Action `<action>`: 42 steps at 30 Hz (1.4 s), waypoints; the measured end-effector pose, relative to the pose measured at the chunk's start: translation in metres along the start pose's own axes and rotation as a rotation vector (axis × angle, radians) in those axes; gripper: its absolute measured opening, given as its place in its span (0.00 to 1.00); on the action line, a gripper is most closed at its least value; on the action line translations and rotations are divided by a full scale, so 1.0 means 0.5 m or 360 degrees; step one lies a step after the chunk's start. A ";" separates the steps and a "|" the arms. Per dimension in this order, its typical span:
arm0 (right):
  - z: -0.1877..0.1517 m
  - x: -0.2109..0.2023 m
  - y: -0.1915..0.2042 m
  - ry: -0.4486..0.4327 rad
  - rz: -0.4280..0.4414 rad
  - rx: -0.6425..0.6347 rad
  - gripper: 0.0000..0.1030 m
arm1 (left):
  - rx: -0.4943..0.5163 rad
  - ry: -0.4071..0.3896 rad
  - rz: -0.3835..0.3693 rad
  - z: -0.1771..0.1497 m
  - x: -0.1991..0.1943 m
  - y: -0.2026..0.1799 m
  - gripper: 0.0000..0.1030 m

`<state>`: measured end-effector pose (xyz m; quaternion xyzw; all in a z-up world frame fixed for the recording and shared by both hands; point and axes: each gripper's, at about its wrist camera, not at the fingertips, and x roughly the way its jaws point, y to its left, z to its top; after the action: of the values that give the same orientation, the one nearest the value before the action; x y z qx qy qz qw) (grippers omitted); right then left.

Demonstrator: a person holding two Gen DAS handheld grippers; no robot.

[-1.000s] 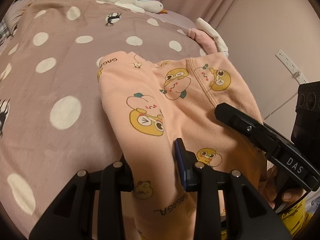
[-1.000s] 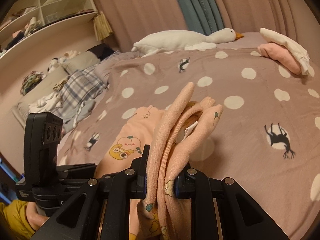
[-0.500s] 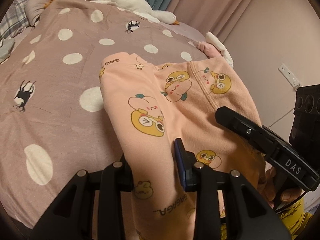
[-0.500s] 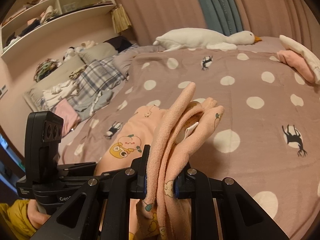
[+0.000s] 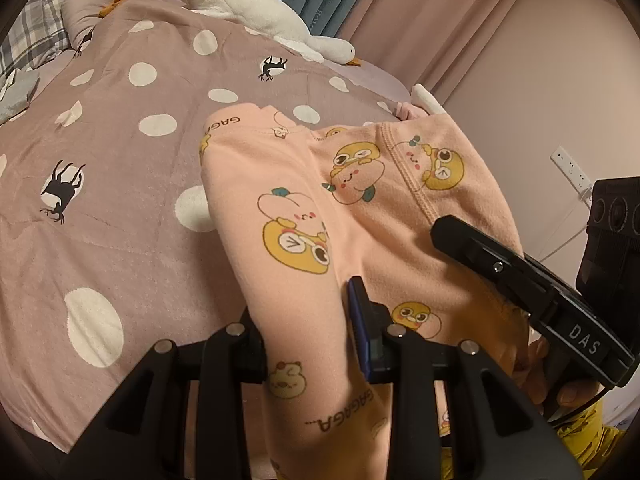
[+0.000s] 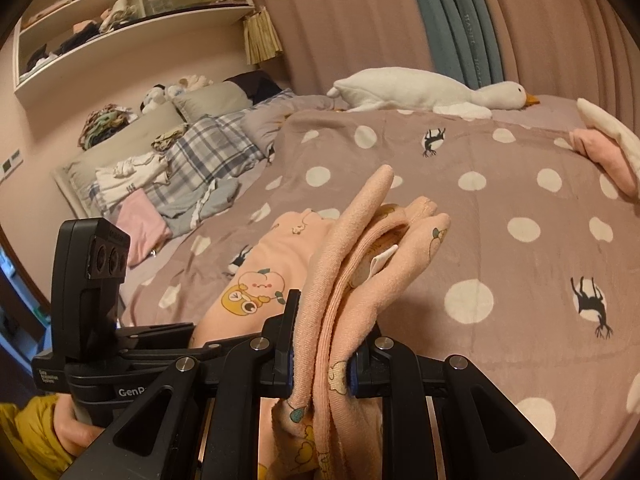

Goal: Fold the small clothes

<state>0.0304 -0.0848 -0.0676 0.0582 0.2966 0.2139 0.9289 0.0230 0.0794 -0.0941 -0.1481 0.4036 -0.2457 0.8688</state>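
Pinching the peach cartoon-print fleece garment — lettered "GAGAGA" — your left gripper and "DAS"-labelled right gripper fingers both clamp its fabric.

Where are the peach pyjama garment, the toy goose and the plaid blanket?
peach pyjama garment (image 5: 360,208): left wrist view, printed front.
toy goose (image 6: 412,88): right wrist view, white body.
plaid blanket (image 6: 208,156): right wrist view, checked middle.

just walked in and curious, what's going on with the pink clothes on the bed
A person holds a gripper in each hand and is folding a peach cartoon-print garment over the polka-dot bedspread. The left gripper and the right gripper are each shut on its fabric, holding it raised. Folded clothes lie farther up the bed.
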 end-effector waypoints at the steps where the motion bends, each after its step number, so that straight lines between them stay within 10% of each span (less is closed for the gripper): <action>1: 0.002 0.001 0.002 0.0000 -0.0001 -0.0004 0.20 | -0.0002 -0.0004 -0.0001 0.001 -0.002 0.001 0.30; 42: 0.027 0.034 -0.029 0.0004 -0.0054 0.0016 0.20 | 0.0012 -0.0008 -0.0007 0.059 0.045 0.013 0.29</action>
<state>0.0558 -0.0901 -0.0688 0.0576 0.2999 0.1968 0.9317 0.0606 0.0742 -0.0926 -0.1465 0.4001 -0.2488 0.8698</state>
